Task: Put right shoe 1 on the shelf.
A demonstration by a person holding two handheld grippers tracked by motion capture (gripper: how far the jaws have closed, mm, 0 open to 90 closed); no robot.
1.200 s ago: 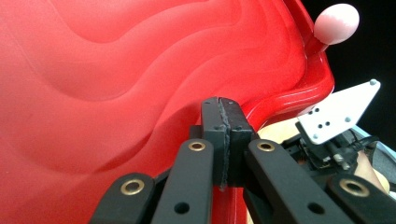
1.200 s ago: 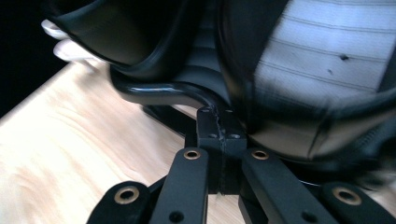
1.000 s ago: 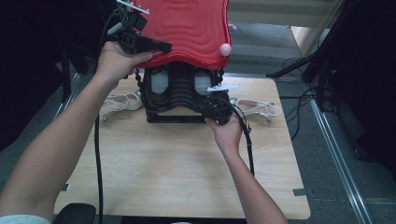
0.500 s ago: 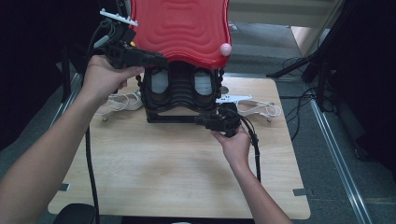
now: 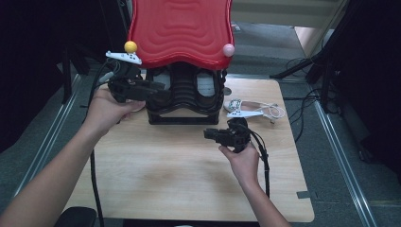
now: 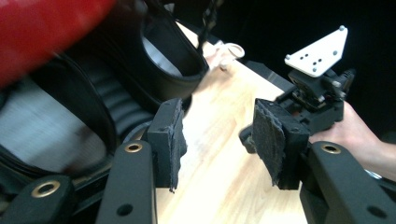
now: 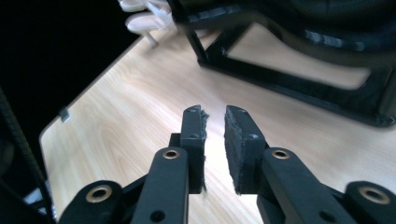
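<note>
Looking down from the high view, we see a black frame (image 5: pixel 185 97) standing at the far middle of the wooden tabletop (image 5: pixel 156 175), with a red wavy-ribbed panel (image 5: pixel 182 30) raised above it. The left claw (image 5: pixel 158 90) sits at the frame's left side, just beside its black ribbed part, carried by the left hand (image 5: pixel 106 109). In the left gripper view its jaws stand well apart, having just been opening, with nothing but bare tabletop between the pads (image 6: pixel 170 135); the frame's dark ribbed wall (image 6: pixel 105 100) lies close by the left pad, and we cannot tell whether they touch. The right claw (image 5: pixel 209 135) hovers near the frame's right front corner, apart from it, held by the right hand (image 5: pixel 243 158). In the right gripper view its jaws leave only a narrow gap, having just been closing, and grasp nothing; the frame's base bar (image 7: pixel 289 81) lies beyond them. White cords (image 5: pixel 257 109) lie at the far right of the tabletop.
</note>
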